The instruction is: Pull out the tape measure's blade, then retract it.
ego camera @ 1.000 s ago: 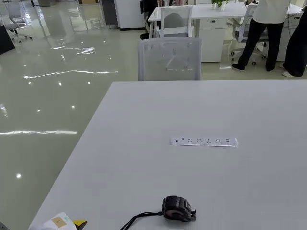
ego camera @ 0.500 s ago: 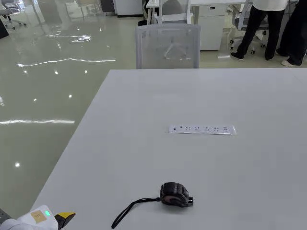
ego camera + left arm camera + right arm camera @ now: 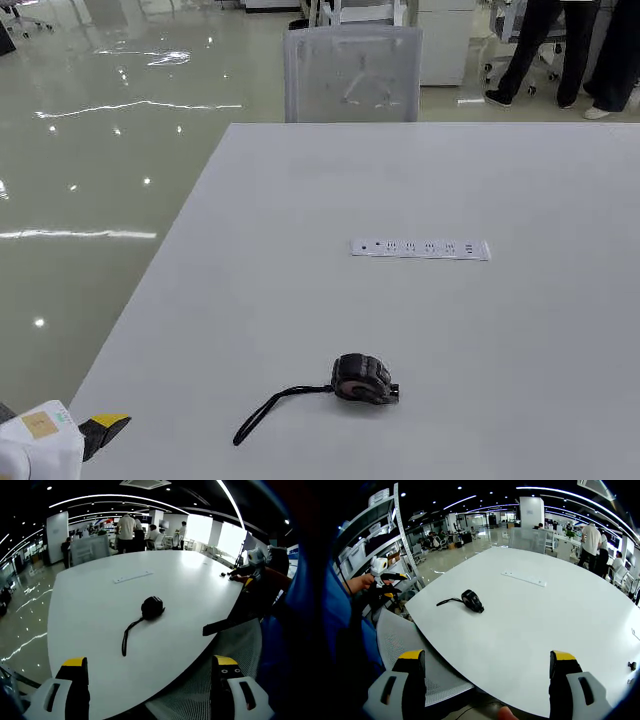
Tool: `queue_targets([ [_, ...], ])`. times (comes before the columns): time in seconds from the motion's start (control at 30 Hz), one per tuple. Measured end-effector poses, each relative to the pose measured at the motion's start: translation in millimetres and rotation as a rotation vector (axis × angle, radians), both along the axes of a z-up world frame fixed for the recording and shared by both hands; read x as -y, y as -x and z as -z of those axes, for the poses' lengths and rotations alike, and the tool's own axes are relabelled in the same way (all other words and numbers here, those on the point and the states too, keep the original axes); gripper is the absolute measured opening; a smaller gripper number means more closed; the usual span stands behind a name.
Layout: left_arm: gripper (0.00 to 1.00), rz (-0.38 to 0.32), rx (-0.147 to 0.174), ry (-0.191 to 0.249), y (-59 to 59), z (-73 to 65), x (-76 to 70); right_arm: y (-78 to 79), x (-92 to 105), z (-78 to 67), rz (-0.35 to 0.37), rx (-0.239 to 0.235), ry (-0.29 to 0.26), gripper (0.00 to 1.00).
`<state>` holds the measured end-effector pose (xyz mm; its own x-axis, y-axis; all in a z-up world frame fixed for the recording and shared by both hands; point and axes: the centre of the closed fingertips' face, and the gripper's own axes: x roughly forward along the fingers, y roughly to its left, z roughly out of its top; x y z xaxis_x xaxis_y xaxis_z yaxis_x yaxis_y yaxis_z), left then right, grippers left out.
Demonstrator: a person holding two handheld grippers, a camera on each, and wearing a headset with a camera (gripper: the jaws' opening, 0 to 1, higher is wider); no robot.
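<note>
A black tape measure (image 3: 365,380) lies on the white table (image 3: 450,170) near its front edge, its black wrist strap (image 3: 268,413) trailing to the left. The blade is not pulled out. My left gripper (image 3: 100,432) pokes in at the bottom left corner of the head view, off the table. In the left gripper view the tape measure (image 3: 152,606) sits well ahead of my open left gripper (image 3: 150,680), which holds nothing. In the right gripper view my right gripper (image 3: 487,675) is open too, far short of the tape measure (image 3: 472,601).
A white power strip (image 3: 420,248) is set into the table's middle. A grey mesh chair (image 3: 350,75) stands at the far edge, with people (image 3: 545,45) behind it. Another mesh chair back (image 3: 405,635) is between me and the table. Glossy floor lies to the left.
The head camera has tilted down, so the table and tape measure sit higher in the picture. The tape measure has not moved on the table.
</note>
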<state>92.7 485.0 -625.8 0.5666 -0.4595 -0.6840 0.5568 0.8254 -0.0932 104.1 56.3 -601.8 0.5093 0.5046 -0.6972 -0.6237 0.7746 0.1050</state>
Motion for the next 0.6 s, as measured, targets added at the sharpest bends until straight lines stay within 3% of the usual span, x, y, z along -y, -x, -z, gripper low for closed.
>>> queue_targets([
  [0.3,0.99,0.015,0.014,-0.013,4.2,-13.4,-2.2,7.3,1.4,-6.9,-0.01,0.005,0.013,1.0],
  [0.6,0.99,0.026,0.022,-0.022,6.3,-17.6,-4.6,8.1,2.0,-10.3,-0.005,0.009,0.015,1.0],
])
